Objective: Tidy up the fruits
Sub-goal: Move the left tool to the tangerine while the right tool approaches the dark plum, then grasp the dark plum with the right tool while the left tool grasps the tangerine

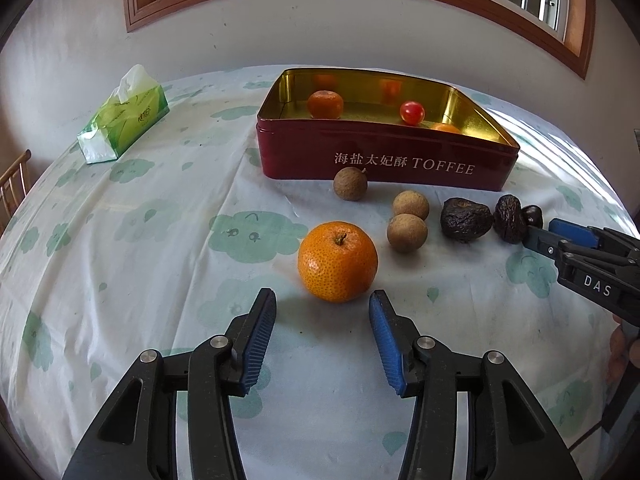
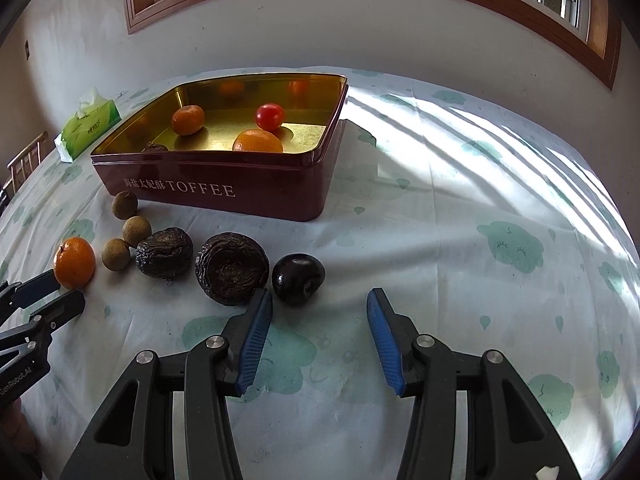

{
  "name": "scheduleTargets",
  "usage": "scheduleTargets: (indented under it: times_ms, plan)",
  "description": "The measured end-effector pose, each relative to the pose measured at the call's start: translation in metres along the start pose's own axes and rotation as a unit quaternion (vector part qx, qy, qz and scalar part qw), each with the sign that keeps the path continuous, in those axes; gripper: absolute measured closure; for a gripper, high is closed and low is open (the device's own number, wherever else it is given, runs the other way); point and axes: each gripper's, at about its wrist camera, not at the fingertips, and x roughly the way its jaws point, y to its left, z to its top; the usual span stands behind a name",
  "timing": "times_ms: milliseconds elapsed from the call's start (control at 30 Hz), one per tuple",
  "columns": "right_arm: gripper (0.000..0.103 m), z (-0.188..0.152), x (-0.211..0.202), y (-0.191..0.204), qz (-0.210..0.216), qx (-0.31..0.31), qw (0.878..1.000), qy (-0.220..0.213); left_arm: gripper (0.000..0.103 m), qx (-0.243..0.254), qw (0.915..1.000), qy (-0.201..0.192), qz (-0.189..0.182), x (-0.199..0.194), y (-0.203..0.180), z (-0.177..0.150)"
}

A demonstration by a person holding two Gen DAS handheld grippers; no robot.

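Observation:
A mandarin (image 1: 338,261) lies on the tablecloth just ahead of my left gripper (image 1: 322,294), whose jaws stand open on either side of its near edge without touching it. My right gripper (image 2: 319,293) is open too. A glossy dark plum (image 2: 298,279) sits just past its left fingertip, and a wrinkled dark fruit (image 2: 231,267) lies against that finger's outer side. A second wrinkled fruit (image 2: 164,253) and three longans (image 2: 116,254) lie further left. The red toffee tin (image 2: 224,188) holds two mandarins (image 2: 188,120), a cherry tomato (image 2: 270,117) and a dark fruit.
A green tissue pack (image 1: 124,116) lies at the table's far left. A wooden chair (image 1: 14,184) stands off the left edge. The wall and a window are behind the tin. Sunlit cloth stretches to the right of the tin (image 2: 480,184).

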Motion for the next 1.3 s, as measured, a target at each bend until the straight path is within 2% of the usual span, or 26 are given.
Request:
scheduleTargets:
  times_ms: [333, 833, 1300]
  plan:
    - [0.078, 0.007, 0.004, 0.011, 0.008, -0.022, 1.000, -0.003, 0.048, -0.003, 1.0000, 0.001, 0.005, 0.006, -0.001, 0.007]
    - [0.078, -0.007, -0.006, 0.002, 0.023, 0.007, 1.000, -0.005, 0.046, -0.015, 0.9999, 0.003, 0.006, 0.009, 0.001, 0.011]
    - [0.078, -0.007, -0.005, 0.003, 0.016, 0.002, 1.000, -0.004, 0.045, -0.017, 0.9997, 0.002, 0.017, 0.017, 0.000, 0.019]
